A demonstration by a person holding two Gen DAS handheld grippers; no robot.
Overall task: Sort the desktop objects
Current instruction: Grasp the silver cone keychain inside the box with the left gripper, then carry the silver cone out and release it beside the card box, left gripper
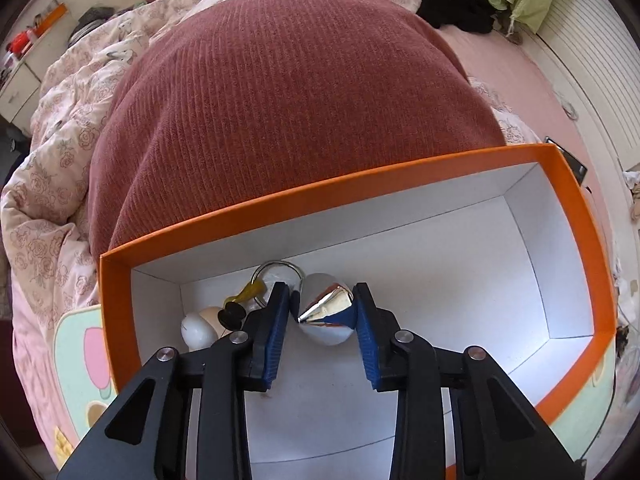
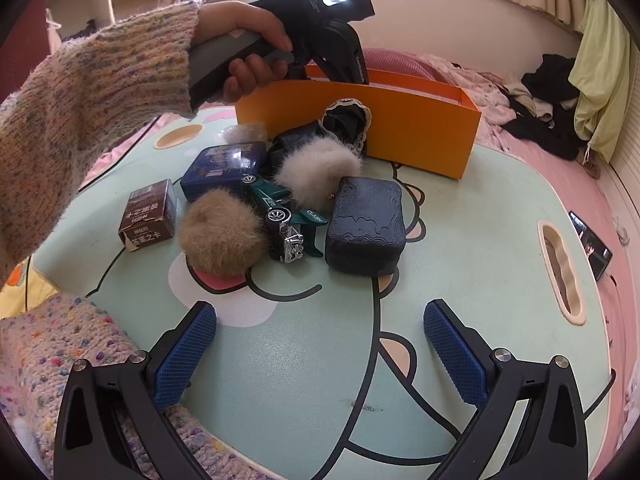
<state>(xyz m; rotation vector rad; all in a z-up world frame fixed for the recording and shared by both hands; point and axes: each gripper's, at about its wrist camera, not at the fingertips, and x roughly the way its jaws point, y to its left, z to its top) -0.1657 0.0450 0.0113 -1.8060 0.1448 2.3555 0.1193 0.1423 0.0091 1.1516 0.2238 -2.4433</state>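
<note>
Left tongs: I am holding the left tongs [image 1: 323, 306] down inside the orange box [image 1: 576, 240], jaws drawn narrow around a shiny silver-and-white trinket [image 1: 325, 312]; the pads seem to be touching its sides, though I cannot be sure how firmly they are biting.

Right tongs: I am keeping the right tongs [image 2: 320, 354] spread wide above the tabletop [image 2: 460, 240], pinching nothing.

Task's things: one part is lying in the box's near-left corner, the trinket beside a metal key ring [image 1: 278, 270] and a white egg-shaped piece [image 1: 196, 330]; the rest is waiting on the tabletop, among it a tan pompom [image 2: 222, 234], a white pompom [image 2: 316, 172], a green toy car [image 2: 280, 210], a dark embossed case [image 2: 366, 224], a blue tin [image 2: 224, 168] and a brown card box [image 2: 150, 214].

Risk, slipping: the trinket looks smooth and faceted, so I judge it could be squirting out of the pads if they are gripping off-centre.

Risk, snagging: the ring is sitting just behind the left finger, so lifting could be dragging it along.

Risk, box: it looks like light cardboard; a knock on its wall could be shifting it.

Left view only: the box's inside and contents.

Right view only: the unsorted pile, the box's outer wall, and the person's hand [image 2: 248, 46] gripping the left handle.
</note>
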